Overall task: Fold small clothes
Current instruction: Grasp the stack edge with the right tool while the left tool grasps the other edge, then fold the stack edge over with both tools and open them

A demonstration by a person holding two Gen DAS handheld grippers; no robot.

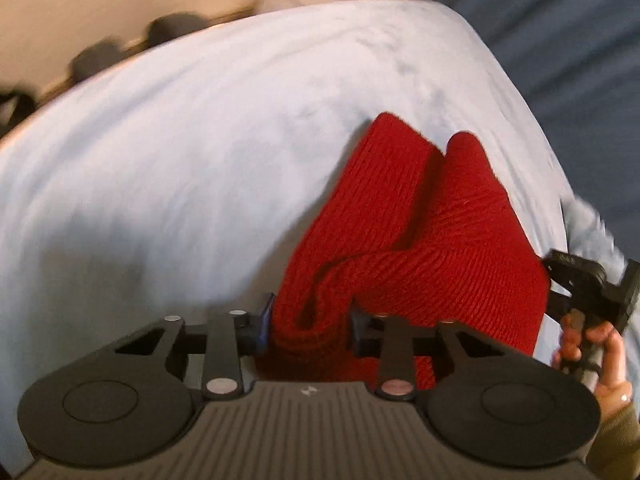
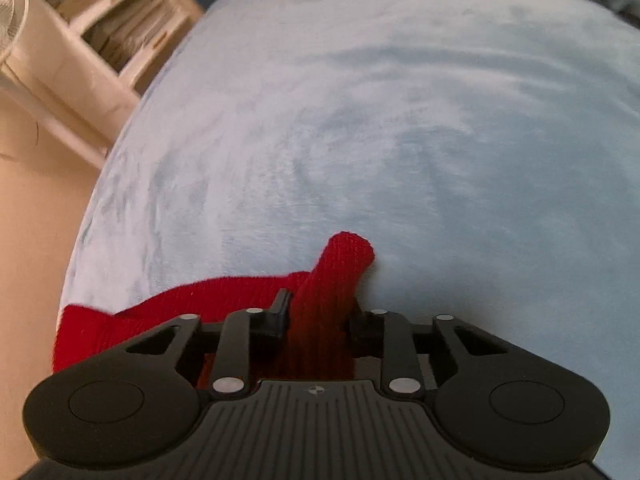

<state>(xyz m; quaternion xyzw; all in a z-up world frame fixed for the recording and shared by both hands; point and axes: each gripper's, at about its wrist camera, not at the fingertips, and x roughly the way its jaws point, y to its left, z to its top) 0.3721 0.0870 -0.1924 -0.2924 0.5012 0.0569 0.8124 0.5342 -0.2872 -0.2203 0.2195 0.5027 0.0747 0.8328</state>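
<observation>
Both grippers are down low over the bed, each clamped on part of the red knit garment (image 1: 404,240). The left gripper (image 1: 310,320) has a bunched fold pinched between its fingers, and the right gripper (image 2: 320,316) pinches a narrow strip whose end pokes up past the tips. The person's right hand (image 1: 600,360) is wrapped round its handle. The garment lies crumpled on a pale blue fleece blanket (image 2: 400,120), near its edge. A white shelf unit (image 2: 100,40) stands beyond, on a beige floor (image 2: 32,240).

Both claws are built the same: matte black plastic, ribbed grey deck, round side discs, silver screw heads. Bare skin, a ring and an olive sleeve are seen on the right hand (image 1: 600,364).
</observation>
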